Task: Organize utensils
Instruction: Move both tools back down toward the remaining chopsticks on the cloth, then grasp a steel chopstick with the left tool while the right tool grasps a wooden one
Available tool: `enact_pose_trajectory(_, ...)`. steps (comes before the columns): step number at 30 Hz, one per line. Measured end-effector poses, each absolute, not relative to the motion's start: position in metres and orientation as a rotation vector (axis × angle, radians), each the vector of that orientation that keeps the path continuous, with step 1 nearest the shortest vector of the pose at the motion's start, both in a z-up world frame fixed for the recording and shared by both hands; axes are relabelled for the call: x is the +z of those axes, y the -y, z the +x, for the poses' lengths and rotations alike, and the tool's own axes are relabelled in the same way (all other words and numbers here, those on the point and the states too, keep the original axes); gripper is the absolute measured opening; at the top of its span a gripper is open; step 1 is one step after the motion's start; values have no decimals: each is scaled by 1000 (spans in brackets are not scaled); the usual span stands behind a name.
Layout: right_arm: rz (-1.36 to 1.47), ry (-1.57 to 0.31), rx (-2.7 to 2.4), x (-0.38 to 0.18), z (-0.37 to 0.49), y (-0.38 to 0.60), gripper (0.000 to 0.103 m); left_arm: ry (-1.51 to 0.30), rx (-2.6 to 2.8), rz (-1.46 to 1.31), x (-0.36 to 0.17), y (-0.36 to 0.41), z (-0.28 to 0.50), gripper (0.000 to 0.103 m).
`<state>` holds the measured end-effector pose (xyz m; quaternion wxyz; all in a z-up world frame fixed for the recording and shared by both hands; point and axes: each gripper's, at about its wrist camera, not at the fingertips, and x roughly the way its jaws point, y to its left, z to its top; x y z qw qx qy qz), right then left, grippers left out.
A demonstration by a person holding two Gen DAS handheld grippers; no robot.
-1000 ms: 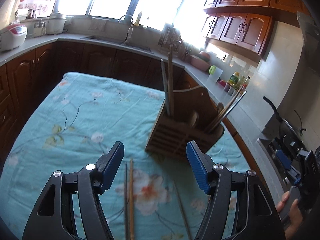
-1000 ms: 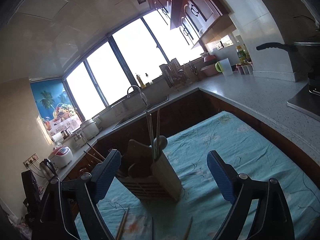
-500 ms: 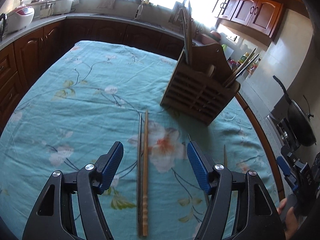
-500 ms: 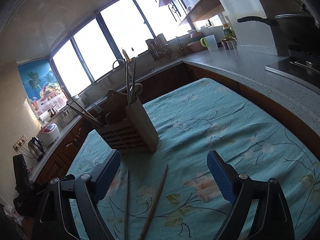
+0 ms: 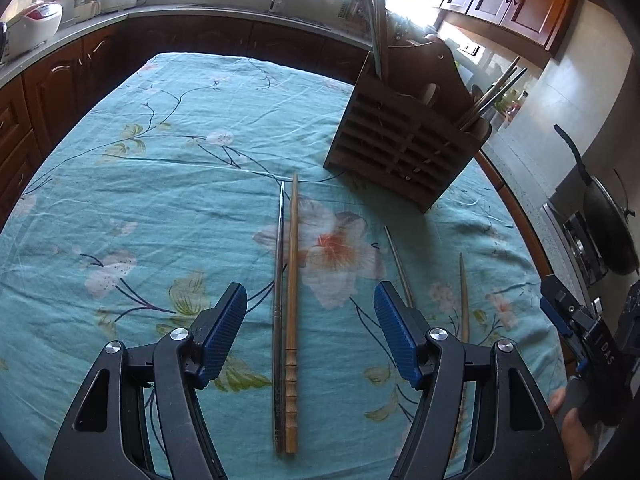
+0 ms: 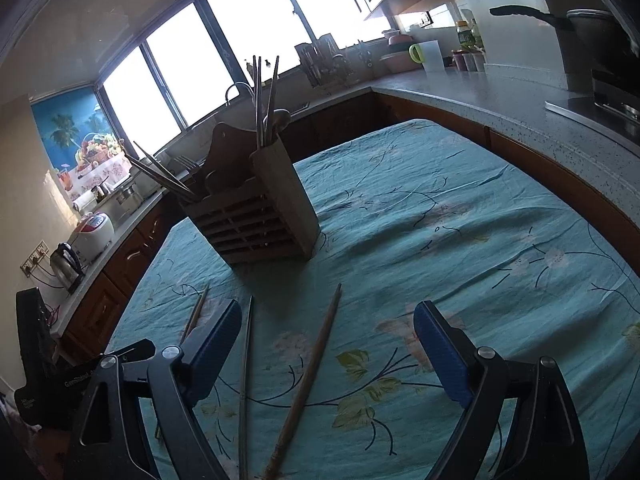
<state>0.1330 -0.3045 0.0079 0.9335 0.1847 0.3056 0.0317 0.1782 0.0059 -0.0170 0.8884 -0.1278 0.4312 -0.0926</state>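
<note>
Left gripper (image 5: 310, 316) tilts down, jaws apart, seemingly above paired chopsticks (image 5: 291, 308).

wooden chopstick (image 6: 308, 376) cut off at bottom edge, second wooden chopstick (image 5: 463, 296) partly behind left hand-held gripper (image 5: 310, 330)

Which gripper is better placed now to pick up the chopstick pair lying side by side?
Left. The left gripper is open with the metal chopstick and wooden chopstick lying between its fingers. The right gripper frames a different, spread pair.
</note>
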Motion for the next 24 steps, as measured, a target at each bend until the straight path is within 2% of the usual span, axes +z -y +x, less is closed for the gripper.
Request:
enact_pose_trajectory(2, 359, -639, 64, 5, 139, 300, 88, -907, -190, -256, -19, -4, 180, 67)
enact_pose_trajectory(4, 337, -658, 69, 3, 146, 295, 81, -915, -195, -246, -20, -1, 183, 67)
enact_pose_trajectory(6, 311, -682, 69, -1, 155, 290, 64, -929, -207, -235, -21, 4, 186, 67)
enact_pose_trajectory(9, 269, -744, 61, -12, 173, 282, 45, -947, -228, -219, -22, 12, 192, 67)
enact_pose_trajectory(12, 242, -820, 62, -28, 192, 277, 32, -965, -254, -206, -22, 23, 200, 67)
enact_pose_trajectory(14, 220, -872, 61, -39, 202, 275, 27, -976, -269, -189, -21, 32, 206, 67)
enact_pose_trajectory(17, 153, -890, 46, -40, 204, 274, 8, -991, -297, -155, -22, 49, 217, 67)
enact_pose_trajectory(22, 144, -900, 45, -37, 192, 298, 4, -1030, -327, -81, -30, 81, 242, 66)
enact_pose_trajectory(23, 150, -902, 38, -36, 189, 306, 1, -1036, -327, -65, -33, 87, 246, 65)
enact_pose_trajectory(24, 150, -911, 22, -37, 187, 313, 1, -1045, -322, -43, -37, 93, 251, 59)
